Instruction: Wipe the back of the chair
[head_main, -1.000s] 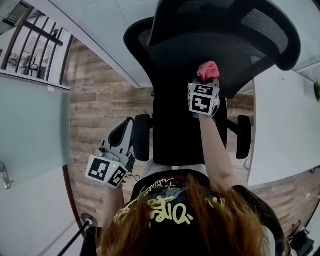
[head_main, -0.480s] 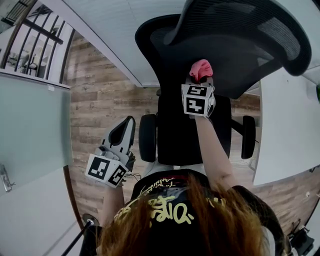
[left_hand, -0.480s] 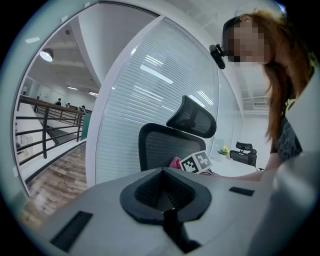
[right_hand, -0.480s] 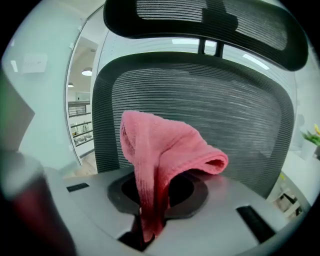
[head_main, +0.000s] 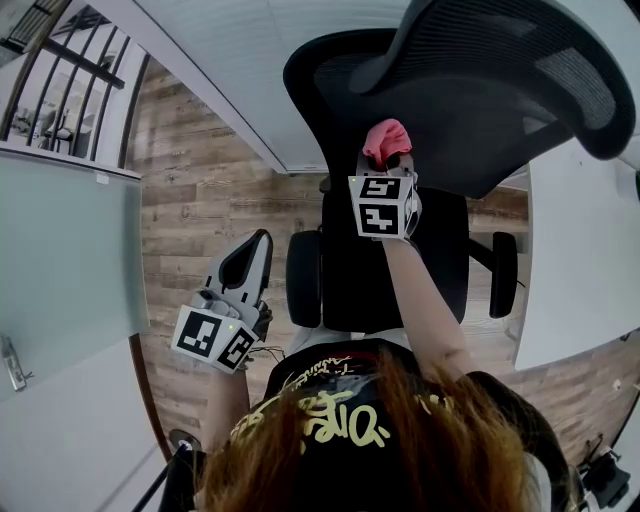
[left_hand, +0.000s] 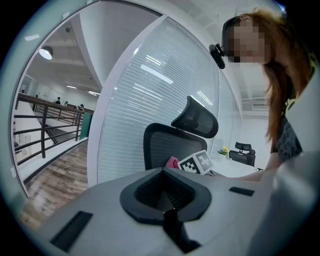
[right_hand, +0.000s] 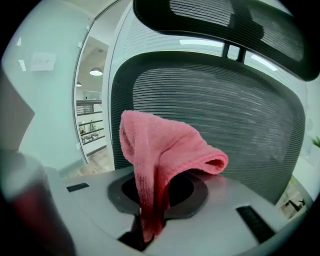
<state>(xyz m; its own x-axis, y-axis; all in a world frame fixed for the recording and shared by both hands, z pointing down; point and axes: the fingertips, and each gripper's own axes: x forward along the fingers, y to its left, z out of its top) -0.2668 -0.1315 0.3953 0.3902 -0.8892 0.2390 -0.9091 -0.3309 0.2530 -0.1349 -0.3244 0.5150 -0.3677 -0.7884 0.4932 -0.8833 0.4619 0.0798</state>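
Hanging low at the lower left of the head view, your left gripper (head_main: 250, 265) has its jaws together on nothing. Your right arm reaches straight forward at centre, and the right gripper (head_main: 386, 168) is clamped on the pink cloth (right_hand: 165, 150). Only its own view shows the cloth folded over, right before the mesh chair back (right_hand: 240, 115); whether they touch cannot be told. Your shirt's yellow lettering is unreadable.
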